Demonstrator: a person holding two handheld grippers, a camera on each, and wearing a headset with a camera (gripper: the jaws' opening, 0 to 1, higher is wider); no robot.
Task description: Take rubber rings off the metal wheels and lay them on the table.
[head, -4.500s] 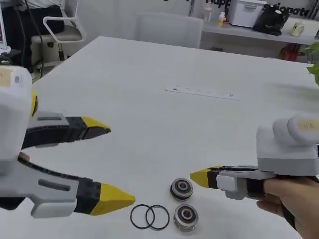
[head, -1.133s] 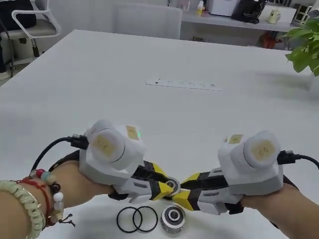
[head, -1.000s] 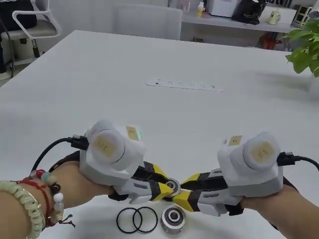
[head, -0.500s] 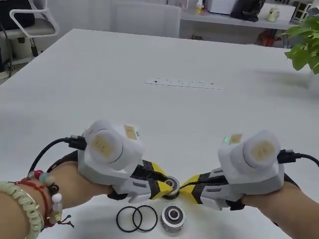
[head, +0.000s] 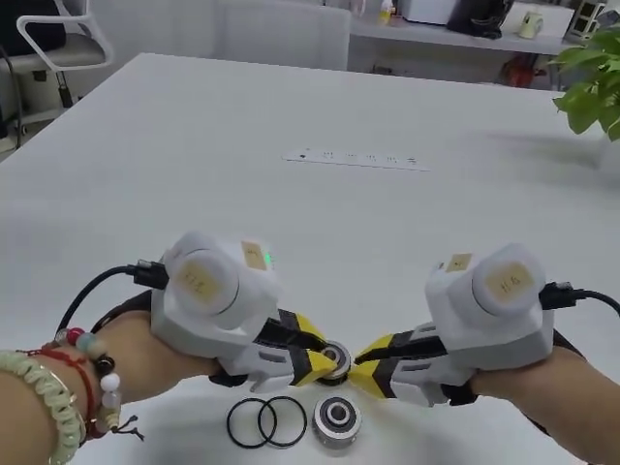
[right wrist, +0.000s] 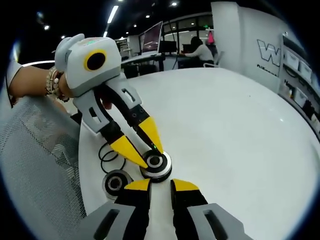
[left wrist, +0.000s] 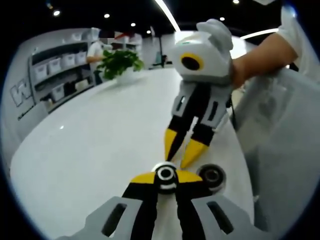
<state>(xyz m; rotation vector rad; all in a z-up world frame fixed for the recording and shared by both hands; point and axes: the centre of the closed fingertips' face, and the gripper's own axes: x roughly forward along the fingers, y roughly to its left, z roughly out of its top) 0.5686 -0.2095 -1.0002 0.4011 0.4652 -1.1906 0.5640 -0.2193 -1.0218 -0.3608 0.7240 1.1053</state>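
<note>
A metal wheel (head: 336, 355) (left wrist: 166, 173) (right wrist: 156, 163) is clamped between the yellow tips of my left gripper (head: 325, 361) (left wrist: 166, 178), just above the white table (head: 320, 223). My right gripper (head: 364, 370) (right wrist: 161, 186) points at that wheel from the right. Its tips stand a narrow gap apart at the wheel's rim, and I see nothing between them. In the left gripper view the right gripper (left wrist: 181, 154) comes in from above the wheel. A second wheel (head: 337, 418) (left wrist: 212, 175) (right wrist: 116, 183) lies flat on the table close by. Two black rubber rings (head: 266, 422) (right wrist: 107, 152) lie overlapping to its left.
A white power strip (head: 356, 158) lies mid-table, far beyond the grippers. A potted plant (head: 591, 77) stands at the table's right edge. Chairs and a shelf sit behind the table. A beaded bracelet (head: 82, 387) is on the hand holding my left gripper.
Both grippers, apart and open 4.5 s ago, have met at the upper wheel, and the left has shut on it. Over the last second the right gripper's tips drew slightly right.
</note>
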